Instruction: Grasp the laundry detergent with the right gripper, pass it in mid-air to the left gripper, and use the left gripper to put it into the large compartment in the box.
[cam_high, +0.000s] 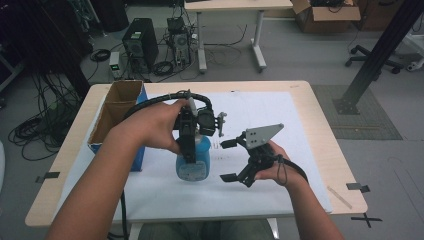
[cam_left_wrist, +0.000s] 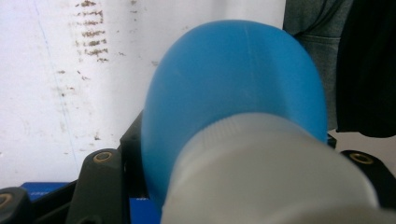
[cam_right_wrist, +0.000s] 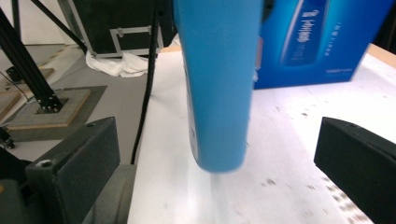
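Your right gripper (cam_high: 231, 161) sits nearest you on the white sheet (cam_high: 280, 190), jaws spread wide apart with nothing between the pads; no contact with anything. In the right gripper view its two black jaws stand at the bottom corners, and the blue bottle (cam_right_wrist: 219, 84) hangs ahead of them, its bottom end just above the sheet, apart from both jaws. Just beside it, to its left in the high view, your left gripper (cam_high: 189, 150) points down and is clamped on the blue bottle (cam_high: 193, 162) at its upper end, near the pale cap. The left gripper view looks straight down the bottle: ribbed whitish cap (cam_left_wrist: 275, 172) closest, blue body (cam_left_wrist: 233, 79) swelling out beyond it, black jaw parts on either side at the bottom edge. The bottle hangs roughly upright over the middle of the sheet, base toward the table (cam_high: 320, 100); whether it touches the sheet you cannot tell. Your left hand (cam_high: 160, 125) wraps the gripper body, black cable (cam_high: 165, 99) arching over it. Farther left, at the table's left edge, stands an open cardboard box (cam_high: 120, 107) with blue sides; the right gripper view shows its blue printed face (cam_right_wrist: 313, 42) behind the bottle. Beyond the table: a black computer tower (cam_high: 140, 42), loose cables on the floor, a second table's legs (cam_high: 202, 47).
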